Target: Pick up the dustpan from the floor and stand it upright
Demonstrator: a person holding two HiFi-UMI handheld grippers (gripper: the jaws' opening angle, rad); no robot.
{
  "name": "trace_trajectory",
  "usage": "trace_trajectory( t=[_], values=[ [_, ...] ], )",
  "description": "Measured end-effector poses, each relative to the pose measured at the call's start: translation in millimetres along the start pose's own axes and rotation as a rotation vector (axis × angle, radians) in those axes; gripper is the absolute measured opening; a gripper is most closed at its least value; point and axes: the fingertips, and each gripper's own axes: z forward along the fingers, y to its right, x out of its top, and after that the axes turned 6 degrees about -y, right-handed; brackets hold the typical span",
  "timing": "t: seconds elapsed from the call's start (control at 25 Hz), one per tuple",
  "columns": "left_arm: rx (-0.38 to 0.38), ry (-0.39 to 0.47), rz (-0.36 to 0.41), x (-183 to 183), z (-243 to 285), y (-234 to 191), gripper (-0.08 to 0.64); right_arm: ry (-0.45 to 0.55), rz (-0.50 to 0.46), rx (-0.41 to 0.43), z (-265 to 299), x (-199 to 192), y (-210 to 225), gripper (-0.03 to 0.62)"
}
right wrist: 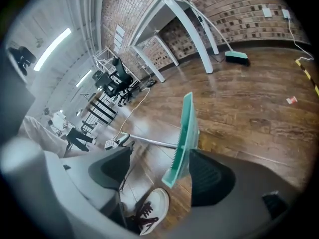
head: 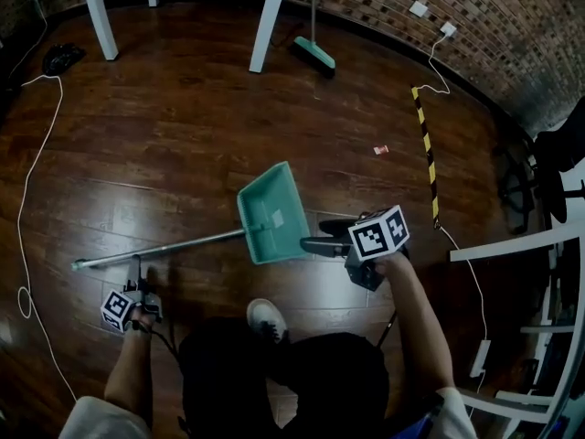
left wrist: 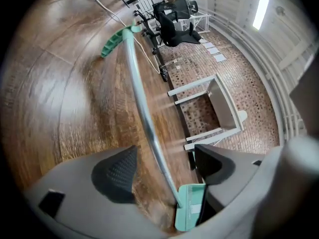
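Observation:
A teal dustpan (head: pixel 272 214) lies on the wooden floor, its long metal handle (head: pixel 164 250) running left. My left gripper (head: pixel 141 273) is low beside the handle's far end. In the left gripper view the handle (left wrist: pixel 144 118) passes between the wide-apart jaws of the left gripper (left wrist: pixel 164 166), its teal end cap (left wrist: pixel 191 209) near the right pad; neither pad presses it. My right gripper (head: pixel 322 236) reaches the pan's right edge. In the right gripper view the pan (right wrist: pixel 185 133) stands edge-on between the open jaws of the right gripper (right wrist: pixel 159 171), close to the right pad.
A teal broom (head: pixel 313 53) leans by white table legs (head: pixel 270 21) at the back. A yellow-black strip (head: pixel 426 149) and a red scrap (head: pixel 381 150) lie to the right. A white cable (head: pixel 27 208) runs down the left. My white shoe (head: pixel 267 318) is below the pan.

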Motion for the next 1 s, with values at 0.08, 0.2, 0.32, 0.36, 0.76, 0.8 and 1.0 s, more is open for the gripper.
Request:
trace_trajectory(
  t=[0.08,0.2,0.32,0.36,0.76,0.8,1.0],
  values=[
    [-0.014,0.031,-0.005,6.4,11.0,-3.8,0.353,0.017,0.032,0.004,3.7,-2.3,13.5,0.360],
    [-0.039,0.049,0.006,10.3,19.6,-4.5,0.353,0.048,0.087,0.027,12.2,-1.1,28.1,0.319],
    [-0.058,0.063,0.010,9.2,25.1,-6.2,0.353,0.077,0.109,0.047,21.0,3.5,36.8,0.262],
    [-0.061,0.067,0.004,8.0,26.1,-6.4,0.353,0.080,0.107,0.049,23.5,4.1,38.0,0.258],
    [-0.036,0.075,-0.005,14.1,34.1,-5.7,0.251,-0.071,0.034,-0.030,46.0,-22.0,45.2,0.064],
    [-0.030,0.076,-0.003,15.6,33.7,-6.7,0.223,-0.065,0.037,-0.035,46.1,-21.2,46.0,0.061],
    [-0.073,0.056,0.033,21.6,28.4,8.1,0.107,-0.026,0.066,-0.081,41.5,-23.0,56.4,0.041]
  ],
)
